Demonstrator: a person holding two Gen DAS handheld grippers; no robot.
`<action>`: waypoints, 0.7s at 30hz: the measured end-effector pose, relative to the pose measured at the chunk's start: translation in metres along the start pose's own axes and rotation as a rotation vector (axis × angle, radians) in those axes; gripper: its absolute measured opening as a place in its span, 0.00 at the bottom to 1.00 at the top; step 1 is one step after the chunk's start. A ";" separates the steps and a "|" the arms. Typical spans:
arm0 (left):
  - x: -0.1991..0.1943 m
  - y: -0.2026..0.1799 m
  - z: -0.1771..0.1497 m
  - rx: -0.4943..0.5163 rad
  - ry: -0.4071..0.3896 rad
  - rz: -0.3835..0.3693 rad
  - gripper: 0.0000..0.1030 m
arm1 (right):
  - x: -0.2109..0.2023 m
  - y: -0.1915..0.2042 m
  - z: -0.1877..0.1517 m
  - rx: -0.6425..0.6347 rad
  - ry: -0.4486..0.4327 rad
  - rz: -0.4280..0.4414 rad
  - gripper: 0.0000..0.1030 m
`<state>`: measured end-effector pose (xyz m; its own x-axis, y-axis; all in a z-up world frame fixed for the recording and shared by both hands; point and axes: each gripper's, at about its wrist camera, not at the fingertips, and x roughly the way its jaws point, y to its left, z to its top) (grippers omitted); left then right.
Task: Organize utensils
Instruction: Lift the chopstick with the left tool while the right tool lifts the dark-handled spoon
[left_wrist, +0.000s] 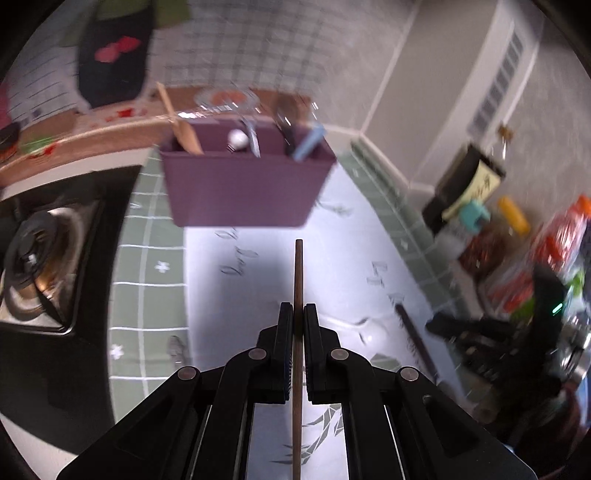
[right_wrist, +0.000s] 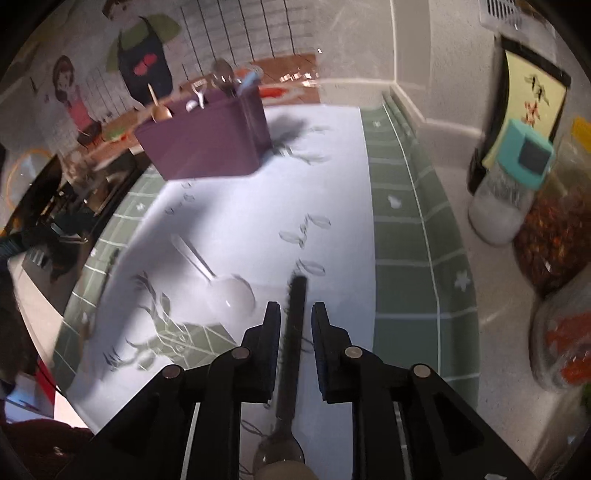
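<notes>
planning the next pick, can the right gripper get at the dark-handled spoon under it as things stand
Probably yes: the right gripper is open and straddles the dark-handled spoon on the mat, with nothing between. The clear spoon lies clear to one side.

Both fisheye views are motion-blurred, with dark vignetted corners. Soft shadows cross the bright mat (left_wrist: 258, 266). Edges bend strongly.

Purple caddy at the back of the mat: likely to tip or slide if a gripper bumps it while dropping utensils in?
The purple caddy looks wide and flat-bottomed, so tipping seems unlikely. It probably slides on the smooth mat. Handles like the wooden spoon stick out, adding little leverage.
</notes>
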<state>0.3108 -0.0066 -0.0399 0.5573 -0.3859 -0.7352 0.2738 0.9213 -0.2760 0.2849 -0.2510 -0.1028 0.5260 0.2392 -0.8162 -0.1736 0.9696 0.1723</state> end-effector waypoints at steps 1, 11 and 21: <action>-0.006 0.003 0.001 -0.014 -0.018 0.006 0.05 | 0.003 -0.001 -0.002 0.007 0.009 0.003 0.17; -0.021 0.022 -0.003 -0.095 -0.037 0.004 0.05 | 0.028 0.009 -0.003 -0.027 0.060 -0.056 0.17; -0.039 0.031 0.000 -0.130 -0.080 0.027 0.05 | -0.004 0.014 0.015 -0.006 -0.068 0.053 0.11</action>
<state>0.2977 0.0371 -0.0202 0.6249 -0.3585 -0.6935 0.1570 0.9279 -0.3382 0.2928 -0.2379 -0.0890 0.5716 0.2928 -0.7665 -0.2069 0.9554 0.2107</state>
